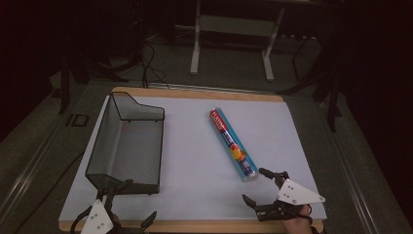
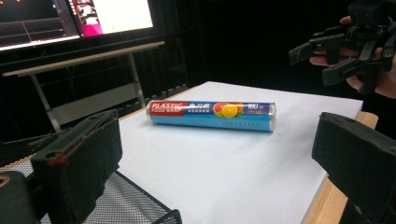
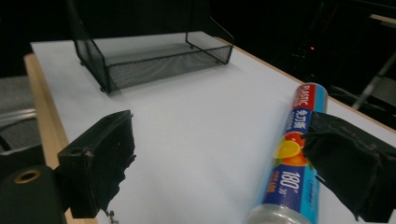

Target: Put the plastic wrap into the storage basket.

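Observation:
A roll of plastic food wrap (image 1: 232, 144) in a blue and red sleeve lies slantwise on the white sheet (image 1: 195, 165), right of the middle. A black wire-mesh tray (image 1: 126, 146) stands on the left, with nothing in it. My right gripper (image 1: 254, 185) hovers at the roll's near end, open, its jaws on either side of nothing. In the right gripper view the roll (image 3: 294, 154) runs beside the right jaw, apart from the left one. My left gripper (image 1: 134, 204) is open at the tray's near corner. From it I see the roll (image 2: 212, 115) lying ahead.
The white sheet covers a wooden table whose edge (image 1: 195, 225) runs along the front. Behind the table stand a white desk frame (image 1: 234, 29) and floor cables (image 1: 146, 63). Lit monitors (image 2: 74, 16) glow in the left gripper view. The sheet is bare between tray and roll.

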The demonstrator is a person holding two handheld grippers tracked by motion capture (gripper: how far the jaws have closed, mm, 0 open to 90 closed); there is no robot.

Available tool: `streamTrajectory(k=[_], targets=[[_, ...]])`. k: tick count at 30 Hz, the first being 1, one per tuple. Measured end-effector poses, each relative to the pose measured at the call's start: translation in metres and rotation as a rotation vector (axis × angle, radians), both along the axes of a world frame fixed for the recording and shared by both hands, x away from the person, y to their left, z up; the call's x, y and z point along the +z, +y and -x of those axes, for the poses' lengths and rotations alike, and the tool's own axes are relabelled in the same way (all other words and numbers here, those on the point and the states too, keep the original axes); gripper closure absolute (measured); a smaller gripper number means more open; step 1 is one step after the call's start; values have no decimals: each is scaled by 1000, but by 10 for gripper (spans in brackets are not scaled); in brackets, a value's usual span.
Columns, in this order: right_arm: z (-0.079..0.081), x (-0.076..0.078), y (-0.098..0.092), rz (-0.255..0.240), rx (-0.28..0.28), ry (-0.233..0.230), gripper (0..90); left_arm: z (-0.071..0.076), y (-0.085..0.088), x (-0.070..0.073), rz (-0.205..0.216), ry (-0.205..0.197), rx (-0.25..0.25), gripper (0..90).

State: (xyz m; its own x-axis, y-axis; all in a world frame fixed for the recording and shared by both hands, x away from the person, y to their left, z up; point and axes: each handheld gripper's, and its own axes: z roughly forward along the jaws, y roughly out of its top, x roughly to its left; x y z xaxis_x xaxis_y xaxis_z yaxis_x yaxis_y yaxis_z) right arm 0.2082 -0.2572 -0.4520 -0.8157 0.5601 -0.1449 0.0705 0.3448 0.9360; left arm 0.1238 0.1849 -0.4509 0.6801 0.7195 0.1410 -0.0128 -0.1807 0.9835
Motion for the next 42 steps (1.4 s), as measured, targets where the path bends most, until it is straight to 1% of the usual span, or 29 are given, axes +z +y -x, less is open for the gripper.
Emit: streamTrajectory(k=[3, 4, 5, 9, 10, 13, 14, 15, 16, 18, 19, 21, 24, 25, 26, 28, 29, 31, 35, 36, 38, 41, 42], targets=[[0, 1, 0, 1, 9, 9, 89, 1, 0, 0, 6, 2, 0, 24], [0, 1, -1, 5, 8, 16, 127, 1, 0, 0, 6, 2, -5, 24], [0, 1, -1, 12, 5, 16, 121, 1, -1, 0, 6, -1, -5, 24], [1, 2, -1, 15, 2, 22, 115, 2, -2, -1, 4, -6, -7, 24], [-1, 2, 0, 28, 9, 56, 111, 2, -3, -1, 7, -3, -19, 24], [0, 1, 4, 63, 18, 75, 101, 3, -4, 0, 13, -5, -23, 24], [0, 1, 4, 63, 18, 75, 101, 3, -5, 0, 15, -4, -26, 24], [0, 2, 6, 84, 12, 65, 101, 3, -5, 0, 16, -4, -28, 24], [1, 7, 6, 93, 15, 64, 101, 3, -6, 0, 17, -4, -32, 24], [0, 11, 6, 104, 10, 75, 101, 3, -7, -1, 21, 0, -34, 24], [0, 11, 7, 115, 8, 71, 101, 3, -8, -1, 25, 1, -37, 24], [1, 13, 10, 132, 21, 80, 101, 3, -8, -1, 26, -2, -33, 24], [3, 16, 16, 144, 46, 78, 101, 2, -9, -2, 31, -3, -30, 24], [4, 17, 18, 146, 47, 66, 101, 2, -9, -2, 30, -4, -30, 24], [4, 19, 19, 146, 64, 66, 102, 1, -9, -2, 35, -3, -36, 24], [5, 23, 23, 155, 71, 38, 102, 1, -9, -3, 42, -2, -45, 24], [5, 24, 25, 159, 83, 38, 102, 1, -9, -3, 46, -6, -44, 24], [3, 27, 29, 152, 92, 28, 102, 1, -9, -3, 59, -4, -49, 24], [-2, 30, 34, 146, 93, 22, 102, 2, -9, -3, 61, -8, -47, 24], [-6, 32, 36, 138, 98, 27, 102, 2, -9, -3, 56, -7, -49, 24], [-8, 33, 37, 141, 99, 23, 102, 2, -9, -3, 50, -5, -53, 24], [-16, 34, 40, 138, 104, 34, 102, 2, -11, -3, 44, -6, -59, 24], [-22, 35, 41, 139, 101, 42, 102, 2, -11, -3, 41, -7, -61, 24]])
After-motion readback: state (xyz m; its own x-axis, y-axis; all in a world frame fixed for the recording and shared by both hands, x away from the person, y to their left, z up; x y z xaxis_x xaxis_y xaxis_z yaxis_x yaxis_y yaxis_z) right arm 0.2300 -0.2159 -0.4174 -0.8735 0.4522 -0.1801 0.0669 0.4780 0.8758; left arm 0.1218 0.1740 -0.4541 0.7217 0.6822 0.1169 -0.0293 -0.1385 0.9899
